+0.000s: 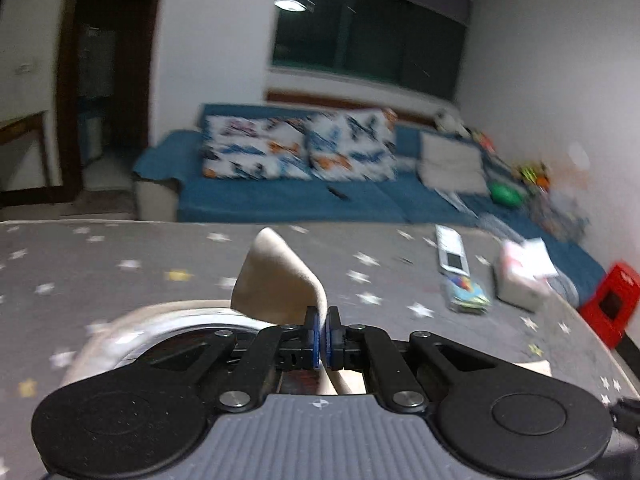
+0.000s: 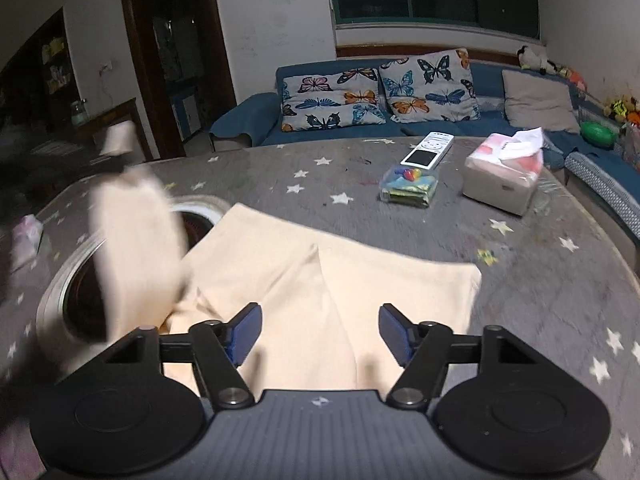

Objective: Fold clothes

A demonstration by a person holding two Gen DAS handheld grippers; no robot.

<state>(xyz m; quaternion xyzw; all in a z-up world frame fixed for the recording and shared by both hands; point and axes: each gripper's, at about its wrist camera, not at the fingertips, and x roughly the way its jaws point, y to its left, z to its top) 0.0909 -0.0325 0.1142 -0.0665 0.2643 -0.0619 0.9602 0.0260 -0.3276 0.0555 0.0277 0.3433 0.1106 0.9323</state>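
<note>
The left hand-held gripper (image 1: 323,336) was pinched tight on a corner of the cream garment (image 1: 276,280), the cloth standing up at 12 o'clock from its pads. In the right wrist view that lifted part showed blurred at 9 o'clock, while the rest of the cream garment (image 2: 320,276) lay flat on the star-patterned counter (image 2: 540,280). The right hand-held gripper (image 2: 320,332) hung over it, jaws apart with cloth beneath them and not gripped. A tissue box (image 2: 504,176) stood at 2 o'clock.
</note>
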